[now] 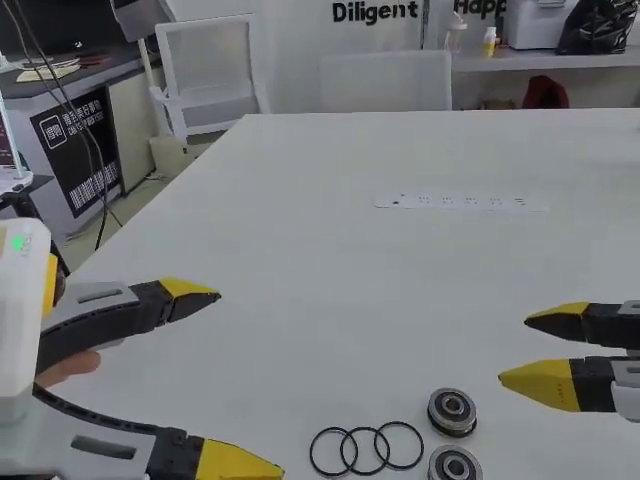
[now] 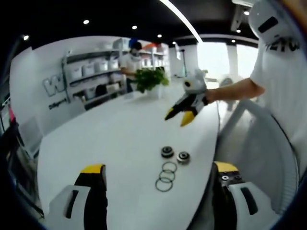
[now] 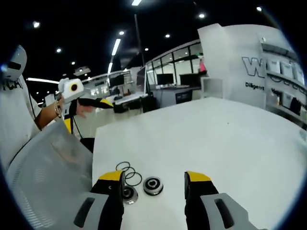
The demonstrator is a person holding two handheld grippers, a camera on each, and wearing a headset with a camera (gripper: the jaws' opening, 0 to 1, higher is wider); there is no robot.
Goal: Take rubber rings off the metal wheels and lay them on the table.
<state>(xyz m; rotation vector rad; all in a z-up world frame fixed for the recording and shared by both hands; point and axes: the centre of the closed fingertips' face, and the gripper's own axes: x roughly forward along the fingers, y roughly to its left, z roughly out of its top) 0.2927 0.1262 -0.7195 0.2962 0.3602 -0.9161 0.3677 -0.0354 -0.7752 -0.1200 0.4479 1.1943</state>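
Note:
Three black rubber rings (image 1: 365, 448) lie overlapping in a row on the white table (image 1: 380, 270) near its front edge. Two metal wheels (image 1: 452, 411) (image 1: 455, 465) lie flat just right of them. My left gripper (image 1: 225, 378) hovers open at the left, apart from the rings. At the right, my right gripper (image 1: 525, 348) is open above and beside the wheels. The left gripper view has the rings (image 2: 165, 177) and wheels (image 2: 167, 152) (image 2: 183, 157) ahead of its open jaws. In the right gripper view the wheels (image 3: 152, 185) (image 3: 128, 194) and rings (image 3: 128, 173) lie between the open jaws.
A flush socket strip (image 1: 460, 202) is set into the table's middle. White chairs (image 1: 205, 75) stand at the far side. A green plant (image 2: 151, 79) sits at one end of the table, with a person (image 2: 132, 60) by the shelves beyond.

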